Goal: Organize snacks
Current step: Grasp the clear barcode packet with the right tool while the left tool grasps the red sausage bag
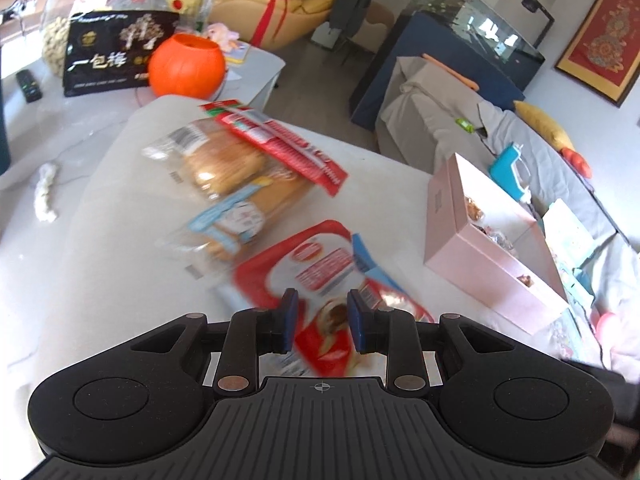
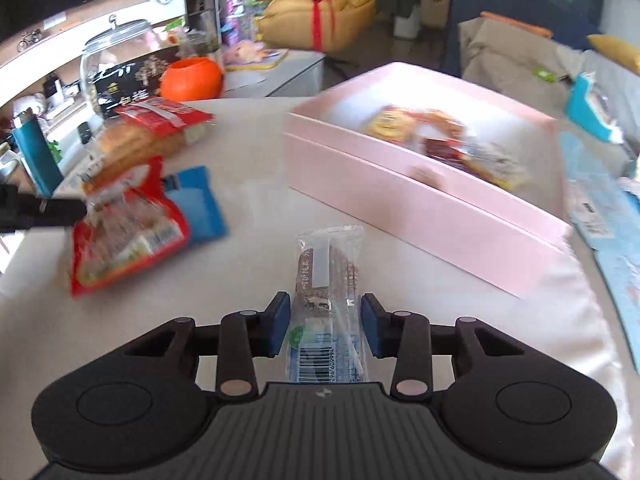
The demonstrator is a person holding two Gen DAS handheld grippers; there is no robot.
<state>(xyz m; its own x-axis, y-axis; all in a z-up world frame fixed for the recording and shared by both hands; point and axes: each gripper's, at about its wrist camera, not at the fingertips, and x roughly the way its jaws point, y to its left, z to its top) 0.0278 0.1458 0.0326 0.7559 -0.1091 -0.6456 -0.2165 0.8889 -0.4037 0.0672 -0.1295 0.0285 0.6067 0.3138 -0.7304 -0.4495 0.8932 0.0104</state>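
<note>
At the bottom centre of the right wrist view, the right gripper (image 2: 324, 322) clasps a clear-wrapped snack bar (image 2: 326, 280). The left gripper (image 1: 322, 322) grips a red snack packet (image 1: 320, 276), seen lifted at mid-left in the right wrist view. Beyond, in the upper right, sits the open pink box (image 2: 420, 200) holding snacks. Bread packs (image 1: 228, 172) lie further up.

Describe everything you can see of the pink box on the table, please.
The pink box is a wide, shallow, rectangular container that looks like matte cardboard. A seam runs along its long side wall. It is open at the top, and several wrapped snacks lie inside on its pale floor; they are blurred, so their kinds are unclear. It rests flat on the white cloth that covers the table, to the right of the loose snack packets. No gripper touches it.
</note>
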